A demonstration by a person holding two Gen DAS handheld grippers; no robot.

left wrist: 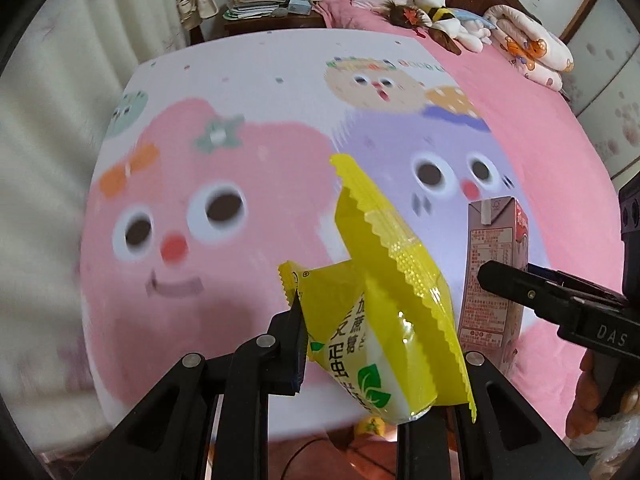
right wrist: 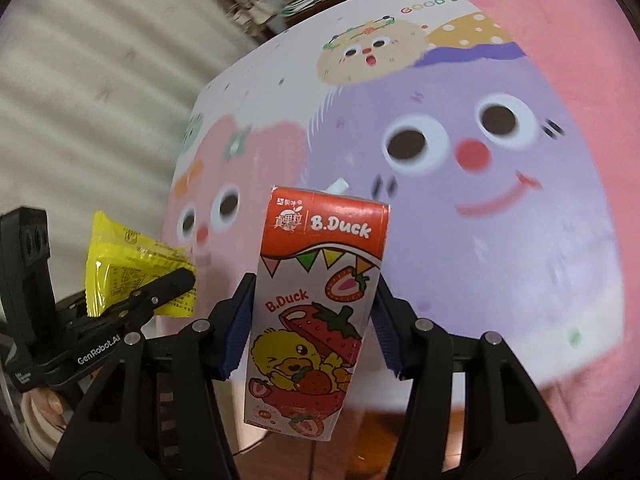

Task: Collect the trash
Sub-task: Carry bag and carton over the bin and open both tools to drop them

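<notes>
carton (right wrist: 316, 308) stands upright, clamped by right gripper (right wrist: 310, 328); left gripper (left wrist: 372, 340) pinches yellow wrapper (left wrist: 384, 320) just left of carton, above cartoon bedsheet (left wrist: 240, 120).

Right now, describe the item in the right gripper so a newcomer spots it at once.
Above the cartoon-printed bedspread, the right gripper holds an upright drink carton between its fingers. It has a red top reading B.Duck, a yellow duck and strawberries, unlike the crinkly yellow wrapper in the left gripper beside it.

Even soft indoor light, no hard shadows; bedspread (left wrist: 248, 128) motion-blurred, heavy fisheye bending, dark vignette at the corners.
</notes>
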